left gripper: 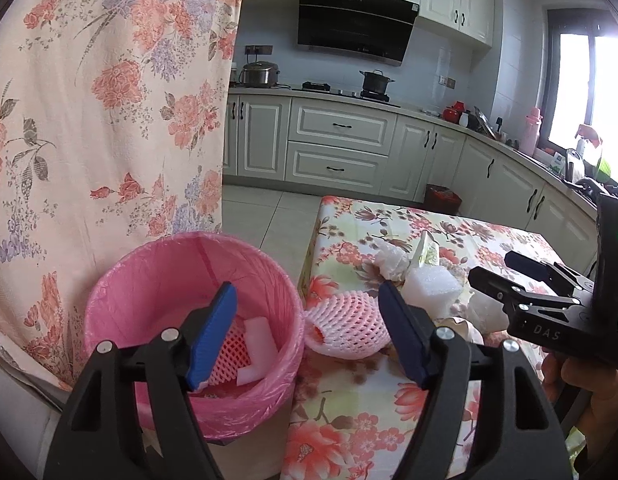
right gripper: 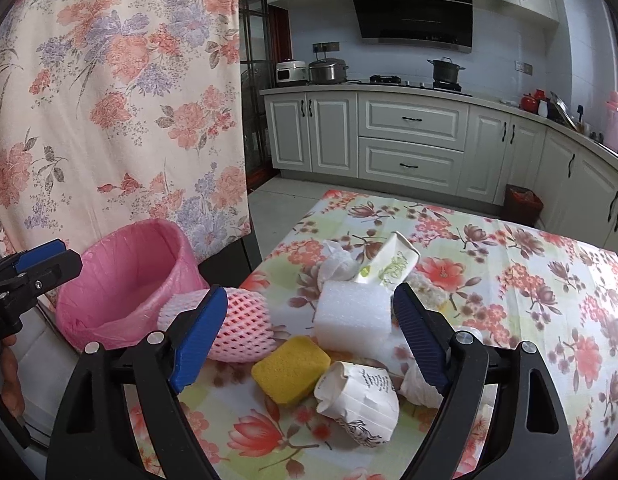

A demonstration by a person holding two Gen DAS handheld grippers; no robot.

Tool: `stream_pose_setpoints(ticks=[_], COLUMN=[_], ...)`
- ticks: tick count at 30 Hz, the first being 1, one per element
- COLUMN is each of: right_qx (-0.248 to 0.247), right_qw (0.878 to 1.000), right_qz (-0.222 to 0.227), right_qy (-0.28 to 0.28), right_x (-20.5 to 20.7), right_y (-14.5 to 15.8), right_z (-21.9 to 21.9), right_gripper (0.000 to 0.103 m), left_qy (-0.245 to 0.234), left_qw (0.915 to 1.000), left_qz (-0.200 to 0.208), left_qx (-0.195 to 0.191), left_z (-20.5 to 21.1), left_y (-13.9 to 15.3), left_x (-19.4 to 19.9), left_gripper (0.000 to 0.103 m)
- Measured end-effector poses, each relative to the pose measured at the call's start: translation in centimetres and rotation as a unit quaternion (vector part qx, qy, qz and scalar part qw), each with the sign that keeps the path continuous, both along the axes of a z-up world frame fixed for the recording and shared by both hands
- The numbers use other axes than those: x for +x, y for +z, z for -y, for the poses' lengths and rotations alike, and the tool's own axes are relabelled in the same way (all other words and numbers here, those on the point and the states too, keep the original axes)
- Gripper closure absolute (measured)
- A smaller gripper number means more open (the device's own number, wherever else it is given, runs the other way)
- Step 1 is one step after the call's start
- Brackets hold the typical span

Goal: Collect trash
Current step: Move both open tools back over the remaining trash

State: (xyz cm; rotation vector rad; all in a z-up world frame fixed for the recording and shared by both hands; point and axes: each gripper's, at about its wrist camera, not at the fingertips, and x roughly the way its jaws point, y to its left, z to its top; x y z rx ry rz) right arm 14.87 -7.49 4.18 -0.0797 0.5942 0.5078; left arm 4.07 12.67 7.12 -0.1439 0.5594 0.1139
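A pink-lined bin (left gripper: 157, 272) stands left of the floral table (left gripper: 389, 420); it holds a pink foam net and white foam pieces (left gripper: 255, 344). My left gripper (left gripper: 305, 332) is open and empty, above the bin's right rim. On the table lie a pink foam net (right gripper: 245, 324), a white foam block (right gripper: 353, 314), a yellow sponge (right gripper: 291, 368), crushed paper cups (right gripper: 357, 400) and crumpled tissue (right gripper: 337, 264). My right gripper (right gripper: 309, 336) is open and empty, just above the sponge and foam block. It also shows in the left wrist view (left gripper: 505, 276).
A floral curtain (left gripper: 109, 100) hangs directly behind the bin. Kitchen cabinets (right gripper: 409, 140) and a stove run along the far wall, with tiled floor between. A dark red basket (right gripper: 523, 202) sits on the floor past the table.
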Motion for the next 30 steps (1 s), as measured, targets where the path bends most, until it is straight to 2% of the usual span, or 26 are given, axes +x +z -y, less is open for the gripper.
stream_pose_setpoints(ticks=[13, 30], right_qx=[0.009, -0.001], right_qw=[0.998, 0.993], right_qz=[-0.041, -0.114], right_qy=[-0.051, -0.033], right_x=[1.9, 2.3], right_y=[-2.9, -8.7], right_z=[5.9, 4.5], right_gripper=[0.023, 0.021], left_qy=[-0.033, -0.050], left_qw=[0.9993, 0.9981], left_qz=[-0.017, -0.035], left_qx=[-0.005, -0.006], left_z=[2.9, 4.3], left_y=[-1.4, -2.9], left_x=[2.3, 3.5], left_gripper=[0.031, 0.030])
